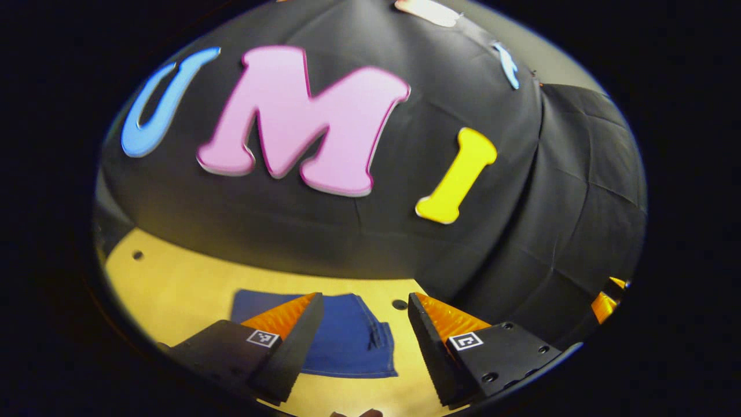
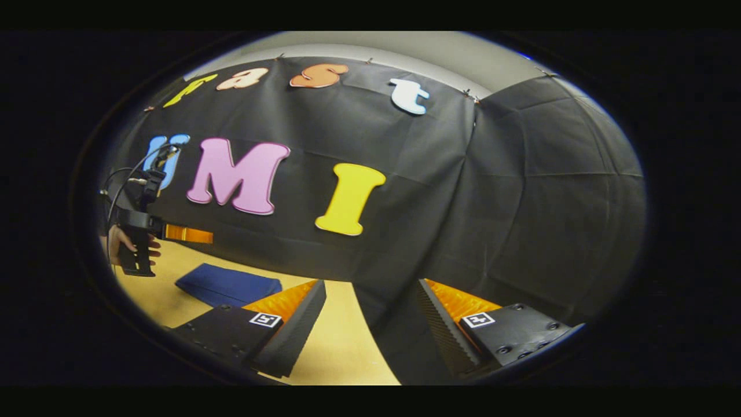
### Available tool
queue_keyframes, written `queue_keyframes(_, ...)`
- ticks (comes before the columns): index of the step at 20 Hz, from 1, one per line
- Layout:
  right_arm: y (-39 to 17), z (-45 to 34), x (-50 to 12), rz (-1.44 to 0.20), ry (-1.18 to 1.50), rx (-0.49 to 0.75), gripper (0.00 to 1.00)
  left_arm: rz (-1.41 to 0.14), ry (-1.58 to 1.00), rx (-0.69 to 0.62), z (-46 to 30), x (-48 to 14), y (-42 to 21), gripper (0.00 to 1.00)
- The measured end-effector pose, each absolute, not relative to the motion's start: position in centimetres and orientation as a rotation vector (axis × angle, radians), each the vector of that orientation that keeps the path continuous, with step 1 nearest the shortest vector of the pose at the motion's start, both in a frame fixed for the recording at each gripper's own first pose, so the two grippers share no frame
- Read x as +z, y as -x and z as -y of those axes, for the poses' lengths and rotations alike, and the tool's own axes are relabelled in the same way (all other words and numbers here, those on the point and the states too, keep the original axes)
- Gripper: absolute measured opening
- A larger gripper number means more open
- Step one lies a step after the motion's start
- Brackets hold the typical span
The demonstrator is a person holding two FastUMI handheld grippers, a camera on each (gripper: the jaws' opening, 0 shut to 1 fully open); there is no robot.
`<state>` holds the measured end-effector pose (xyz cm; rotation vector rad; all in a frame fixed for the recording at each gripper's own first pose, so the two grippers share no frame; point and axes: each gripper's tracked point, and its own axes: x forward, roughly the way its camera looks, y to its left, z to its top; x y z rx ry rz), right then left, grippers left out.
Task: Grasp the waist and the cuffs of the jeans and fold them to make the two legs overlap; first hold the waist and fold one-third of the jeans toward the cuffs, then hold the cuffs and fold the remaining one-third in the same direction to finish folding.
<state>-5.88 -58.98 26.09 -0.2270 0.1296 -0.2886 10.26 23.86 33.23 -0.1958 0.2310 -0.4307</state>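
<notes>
The jeans [image 1: 341, 339] lie on the table [image 1: 173, 289] as a compact blue packet near the wall, so I judge the folding finished or nearly so. My left gripper [image 1: 365, 341] hangs above them, fingers spread wide and empty. My right gripper [image 2: 370, 330] is wide too, off beside them. Next I only need a check for loose edges.

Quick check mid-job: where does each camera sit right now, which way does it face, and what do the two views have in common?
Left gripper view: rides the left gripper, looking forward and down at the jeans on the table; its own open jaws show.
Right gripper view: rides the right gripper, facing the booth wall; own open jaws show, plus a hand holding the left gripper farther off.
Shared: jeans, table, wall.
</notes>
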Motion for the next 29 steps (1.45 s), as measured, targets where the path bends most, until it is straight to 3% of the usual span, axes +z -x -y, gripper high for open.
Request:
queue_keyframes(3, 7.4, 52.6, 27.3, -0.113, 0.202, -0.192, 0.97, -0.134, 0.184, -0.371, -29.6, 38.2, -3.9, 0.92)
queue_keyframes(11, 10.2, 38.1, 32.9, -0.020, 0.140, -0.008, 0.97, -0.030, 0.095, -0.232, -42.1, 42.5, 9.4, 0.94)
queue_keyframes(15, 11.8, 33.0, 34.1, 0.002, 0.109, 0.050, 0.95, 0.015, 0.069, -0.181, -45.1, 43.9, 15.3, 0.96)
queue_keyframes(16, 12.3, 32.0, 34.1, 0.002, 0.105, 0.060, 0.97, 0.022, 0.063, -0.161, -45.8, 43.7, 16.1, 0.91)
queue_keyframes(17, 12.8, 30.9, 34.1, 0.003, 0.096, 0.070, 0.97, 0.022, 0.068, -0.137, -46.7, 43.8, 17.2, 0.96)
queue_keyframes(22, 14.6, 27.1, 32.1, -0.046, 0.053, 0.102, 0.97, 0.072, 0.089, -0.074, -48.7, 44.1, 22.1, 0.96)
queue_keyframes(29, 16.9, 25.5, 29.3, -0.115, 0.057, 0.134, 0.96, 0.039, -0.014, -0.149, -48.4, 41.6, 25.3, 0.96)
